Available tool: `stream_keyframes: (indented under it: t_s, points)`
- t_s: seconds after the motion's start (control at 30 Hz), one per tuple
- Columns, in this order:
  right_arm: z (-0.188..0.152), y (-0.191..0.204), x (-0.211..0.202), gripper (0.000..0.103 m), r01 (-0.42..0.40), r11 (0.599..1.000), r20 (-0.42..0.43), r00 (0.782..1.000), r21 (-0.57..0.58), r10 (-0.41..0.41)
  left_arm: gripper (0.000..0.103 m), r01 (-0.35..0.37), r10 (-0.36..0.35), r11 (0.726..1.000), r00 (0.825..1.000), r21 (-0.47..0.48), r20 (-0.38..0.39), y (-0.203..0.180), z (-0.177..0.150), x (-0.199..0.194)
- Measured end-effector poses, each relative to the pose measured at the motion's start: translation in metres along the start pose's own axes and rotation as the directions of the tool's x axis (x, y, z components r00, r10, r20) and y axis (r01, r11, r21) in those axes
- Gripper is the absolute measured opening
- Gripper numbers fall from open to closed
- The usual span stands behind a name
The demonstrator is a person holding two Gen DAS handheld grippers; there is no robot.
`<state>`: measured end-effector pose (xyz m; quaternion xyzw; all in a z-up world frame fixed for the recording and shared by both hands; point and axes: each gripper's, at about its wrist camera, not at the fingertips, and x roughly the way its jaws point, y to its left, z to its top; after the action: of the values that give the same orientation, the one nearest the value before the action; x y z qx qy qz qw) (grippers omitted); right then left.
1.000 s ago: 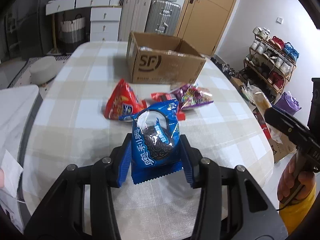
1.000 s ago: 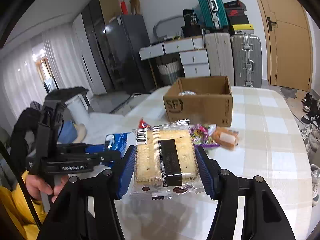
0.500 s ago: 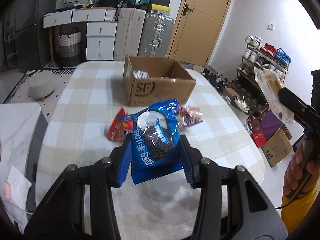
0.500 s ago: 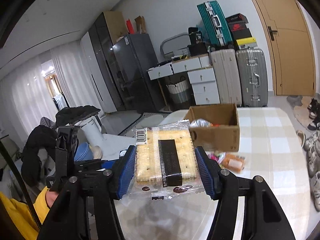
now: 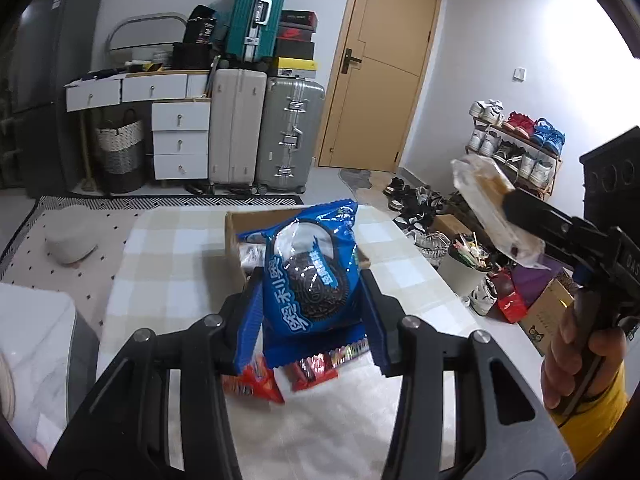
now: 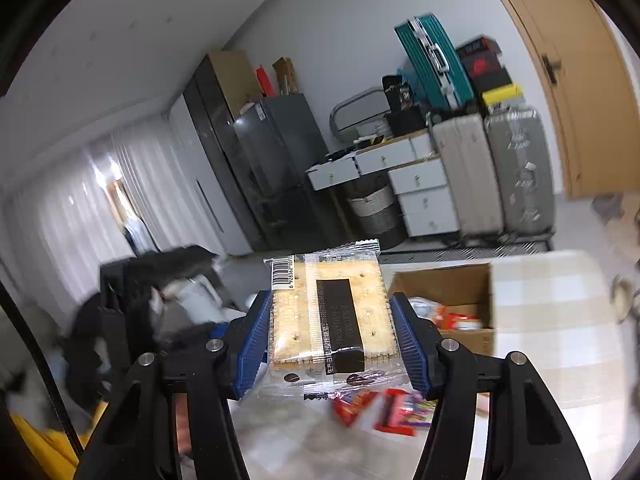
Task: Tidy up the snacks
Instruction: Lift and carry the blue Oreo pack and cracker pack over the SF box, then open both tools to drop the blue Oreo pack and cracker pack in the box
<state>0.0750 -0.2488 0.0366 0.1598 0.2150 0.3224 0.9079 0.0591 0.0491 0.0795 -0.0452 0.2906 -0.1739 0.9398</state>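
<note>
Right now both grippers are loaded and raised above the desk (image 5: 168,264), which wears a beige-and-white checked cloth. Taking the cardboard box (image 5: 234,236) as the landmark: the left gripper (image 5: 310,322) has its blue-padded jaws clenched on the lower half of a blue cookie bag (image 5: 310,276), which stands upright and hides most of the box's opening from the left wrist view, so only the box's left wall and a strip of its inside show beside the bag. Below the bag, on the near side of the box, a red snack packet (image 5: 252,386) and a second red wrapper (image 5: 316,368) lie on the desk, partly covered by the jaws. In the right wrist view, the right gripper (image 6: 332,338) grasps a clear-wrapped cracker pack (image 6: 328,320) between its jaws, held flat-on to the camera with its barcode at the upper left; the pack sits in the air to the left of the cardboard box (image 6: 452,284), whose open top shows a few wrapped snacks inside. Loose red snack wrappers (image 6: 384,412) lie on the desk in front of the box, blurred. From the left wrist view the same cracker pack (image 5: 492,204) appears far to the right of the box, off the desk's edge, pinched at the tip of the right gripper (image 5: 516,208) held by a hand (image 5: 580,356).
</note>
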Motion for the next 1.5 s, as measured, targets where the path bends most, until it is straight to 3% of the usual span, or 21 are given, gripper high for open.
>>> stream_keyframes:
  t_s: [0.23,0.37,0.77,1.13,1.5]
  points:
    - [0.037,-0.017,0.031,0.060,0.042,0.999,-0.004,0.999,0.000,-0.042,0.042,-0.015,0.015,1.000,0.998,0.009,-0.057,-0.005,0.035,0.047]
    - [0.051,-0.032,0.055,0.060,0.048,0.999,-0.028,0.998,-0.004,-0.048,0.042,-0.056,0.058,0.998,0.993,0.029,-0.100,-0.002,0.054,0.089]
    - [0.051,-0.102,0.147,0.060,0.138,0.990,-0.137,0.981,-0.006,-0.137,0.042,-0.092,0.096,0.995,0.972,0.027,-0.215,0.032,0.091,0.220]
    - [0.031,-0.164,0.222,0.060,0.195,0.981,-0.259,0.947,-0.011,-0.191,0.042,-0.088,0.094,0.996,0.939,0.033,-0.330,0.053,0.091,0.342]
    - [0.003,-0.199,0.253,0.060,0.210,0.976,-0.343,0.922,0.053,-0.179,0.042,-0.103,0.111,0.994,0.915,0.042,-0.389,0.066,0.073,0.423]
